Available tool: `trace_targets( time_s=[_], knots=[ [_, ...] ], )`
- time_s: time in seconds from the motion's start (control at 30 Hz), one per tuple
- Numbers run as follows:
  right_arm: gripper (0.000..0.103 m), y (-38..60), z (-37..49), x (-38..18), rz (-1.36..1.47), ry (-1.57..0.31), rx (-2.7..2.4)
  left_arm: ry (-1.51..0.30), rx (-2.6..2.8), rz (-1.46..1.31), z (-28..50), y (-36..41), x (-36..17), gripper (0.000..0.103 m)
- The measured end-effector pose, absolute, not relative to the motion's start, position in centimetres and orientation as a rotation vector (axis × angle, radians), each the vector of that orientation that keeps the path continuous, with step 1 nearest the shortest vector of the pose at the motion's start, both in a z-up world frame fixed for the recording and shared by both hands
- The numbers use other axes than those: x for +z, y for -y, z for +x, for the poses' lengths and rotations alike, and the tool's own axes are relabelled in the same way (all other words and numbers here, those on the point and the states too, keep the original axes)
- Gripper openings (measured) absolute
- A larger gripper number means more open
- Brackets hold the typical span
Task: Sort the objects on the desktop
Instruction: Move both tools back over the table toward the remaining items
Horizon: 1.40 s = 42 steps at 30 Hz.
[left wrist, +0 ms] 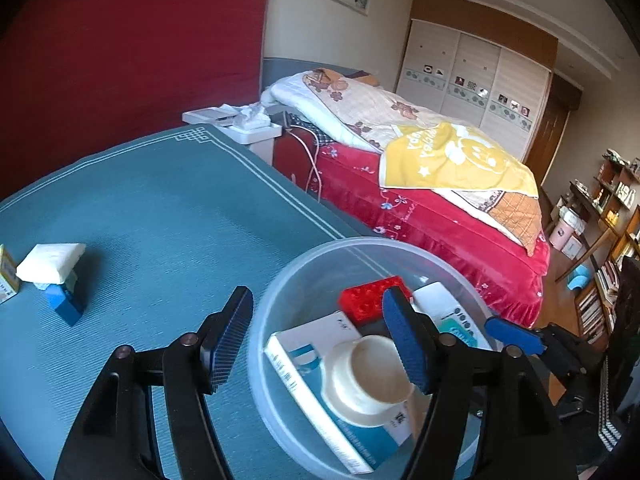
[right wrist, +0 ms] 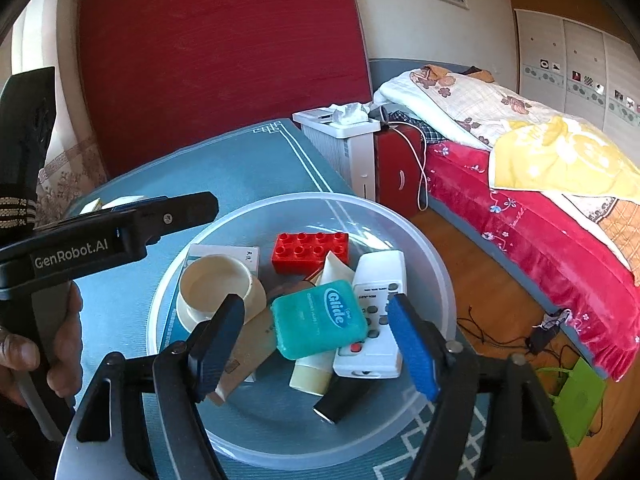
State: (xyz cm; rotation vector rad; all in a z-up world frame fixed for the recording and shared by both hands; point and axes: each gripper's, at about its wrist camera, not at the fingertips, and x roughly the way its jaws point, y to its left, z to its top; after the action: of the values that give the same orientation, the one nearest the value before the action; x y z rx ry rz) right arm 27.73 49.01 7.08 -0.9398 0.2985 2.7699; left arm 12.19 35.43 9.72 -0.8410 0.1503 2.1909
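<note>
A clear plastic bowl [right wrist: 432,248] [left wrist: 276,292] stands at the teal table's right edge. It holds a red brick [right wrist: 310,252] [left wrist: 366,300], a cream lid [right wrist: 216,284] [left wrist: 372,376], a white-and-blue box [left wrist: 304,364], a teal floss case [right wrist: 318,320], a white remote [right wrist: 378,312], a cream tube and a small black cylinder [right wrist: 340,402]. My left gripper [left wrist: 320,336] is open and empty over the bowl's left rim. My right gripper [right wrist: 318,348] is open and empty above the bowl. A white tissue pack [left wrist: 52,262] lies on a blue block [left wrist: 64,306] at the table's left.
A yellow box [left wrist: 6,276] stands at the table's far left. A white unit [right wrist: 344,140] with tissues stands behind the table. A bed [left wrist: 420,184] with a red cover lies to the right. A green bag [right wrist: 580,396] and cables lie on the floor.
</note>
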Motion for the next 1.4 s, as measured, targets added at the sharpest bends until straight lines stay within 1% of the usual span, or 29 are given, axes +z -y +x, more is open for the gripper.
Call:
trace_targets(
  time_s=[0.23,0.83,1.4],
  knots=[
    [0.078,-48.2,27.4,7.3,-0.918,-0.305,2.771,-0.133,2.228,-0.873,11.2,-33.7,9.2,0.071],
    [0.079,-43.4,24.6,9.3,-0.843,-0.254,2.878,-0.067,2.338,-0.919,8.1,-28.3,8.8,0.071],
    [0.079,-37.6,19.9,8.5,-0.941,-0.201,3.022,-0.017,2.501,-0.975,4.6,-21.1,8.6,0.071]
  ],
)
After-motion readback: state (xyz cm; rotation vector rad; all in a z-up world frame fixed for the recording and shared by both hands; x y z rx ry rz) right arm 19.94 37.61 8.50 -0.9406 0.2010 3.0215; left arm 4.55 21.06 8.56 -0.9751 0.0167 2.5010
